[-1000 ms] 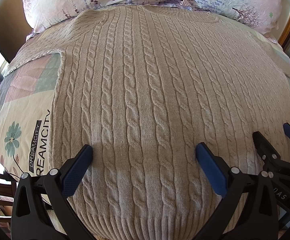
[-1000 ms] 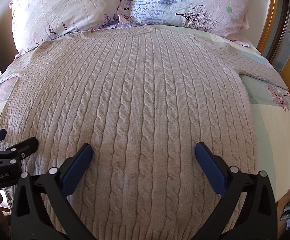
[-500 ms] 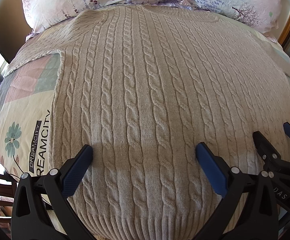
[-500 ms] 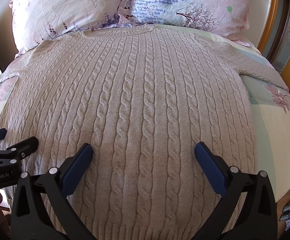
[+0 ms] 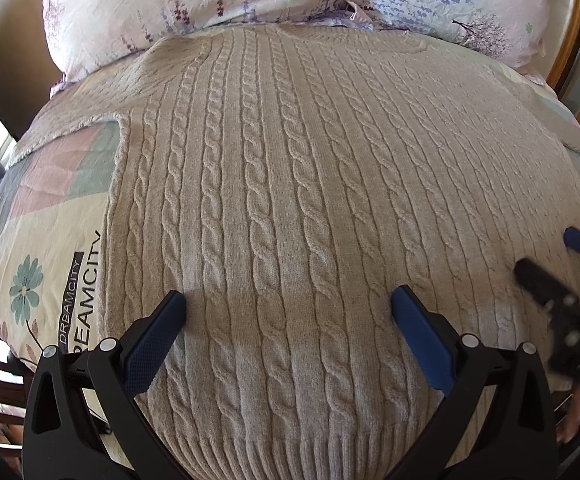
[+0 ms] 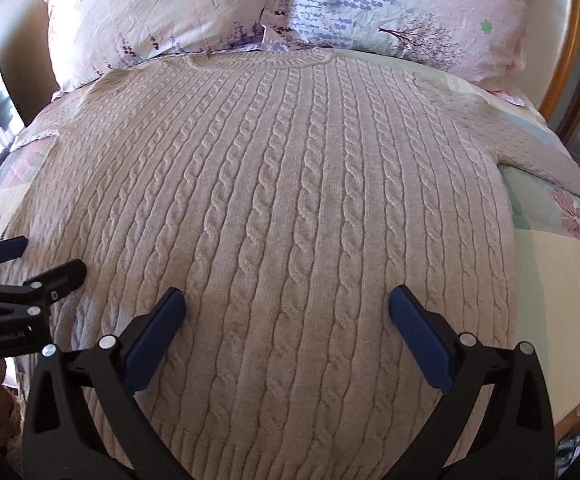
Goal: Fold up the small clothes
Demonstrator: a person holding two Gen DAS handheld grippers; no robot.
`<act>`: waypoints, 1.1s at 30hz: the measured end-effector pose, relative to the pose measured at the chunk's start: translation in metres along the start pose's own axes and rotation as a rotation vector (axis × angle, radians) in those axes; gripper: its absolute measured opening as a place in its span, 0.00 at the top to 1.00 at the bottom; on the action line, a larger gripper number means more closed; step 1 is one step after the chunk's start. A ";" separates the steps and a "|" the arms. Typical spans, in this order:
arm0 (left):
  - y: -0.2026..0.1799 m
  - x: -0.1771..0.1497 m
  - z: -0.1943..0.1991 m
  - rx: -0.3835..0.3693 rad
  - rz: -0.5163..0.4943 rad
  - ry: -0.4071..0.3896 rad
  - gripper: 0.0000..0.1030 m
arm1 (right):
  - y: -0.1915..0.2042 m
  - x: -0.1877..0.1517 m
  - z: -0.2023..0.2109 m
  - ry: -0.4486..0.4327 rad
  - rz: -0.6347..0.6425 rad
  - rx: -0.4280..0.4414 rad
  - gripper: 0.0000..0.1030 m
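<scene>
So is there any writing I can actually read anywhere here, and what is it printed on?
"DREAMCITY", printed twice, small and large side by side: on the bedsheet, left of the sweater.
White lettering on the left tongs, seen at the right view's left edge: too blurred to read.
Nothing else legible.

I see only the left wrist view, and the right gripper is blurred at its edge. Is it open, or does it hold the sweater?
Observer: The right gripper is open, with nothing between its fingers. The sweater lies spread beneath it.
Operator: Where is the sleeve on that side?
Observer: The right-side sleeve stretches out sideways over the quilt.
Operator: And the collar?
Observer: The collar lies just below the gap between the two pillows.
</scene>
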State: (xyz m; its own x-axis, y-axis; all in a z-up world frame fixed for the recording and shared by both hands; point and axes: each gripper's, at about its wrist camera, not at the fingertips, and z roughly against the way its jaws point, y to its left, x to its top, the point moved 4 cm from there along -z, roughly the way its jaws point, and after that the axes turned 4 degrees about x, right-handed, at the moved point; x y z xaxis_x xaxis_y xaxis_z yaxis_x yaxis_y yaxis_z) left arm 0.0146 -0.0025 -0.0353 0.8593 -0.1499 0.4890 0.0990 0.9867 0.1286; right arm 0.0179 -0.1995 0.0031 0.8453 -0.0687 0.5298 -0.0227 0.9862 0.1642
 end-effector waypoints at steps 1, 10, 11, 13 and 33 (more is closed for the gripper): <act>-0.002 0.001 0.001 0.007 -0.037 -0.018 0.01 | -0.019 0.010 0.012 -0.055 -0.051 0.002 0.04; 0.039 0.038 0.028 -0.241 0.050 -0.249 0.01 | -0.313 0.071 0.058 -0.334 -0.808 -0.128 0.52; 0.044 0.041 0.027 -0.306 0.075 -0.266 0.01 | -0.337 0.068 0.053 -0.321 -0.872 -0.147 0.53; 0.063 0.050 0.020 -0.421 0.142 -0.283 0.01 | -0.376 0.056 0.043 -0.289 -0.992 -0.161 0.53; 0.297 0.061 -0.026 -0.172 0.769 -0.357 0.15 | -0.289 0.158 0.071 -0.548 -0.632 -0.137 0.94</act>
State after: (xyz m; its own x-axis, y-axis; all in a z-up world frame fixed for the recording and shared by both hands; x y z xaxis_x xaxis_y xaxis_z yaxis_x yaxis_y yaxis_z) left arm 0.1097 0.2828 0.0105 0.5128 0.5812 0.6319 -0.3463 0.8135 -0.4672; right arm 0.1205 -0.5063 0.0986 0.2986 -0.6417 0.7064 0.4622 0.7448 0.4813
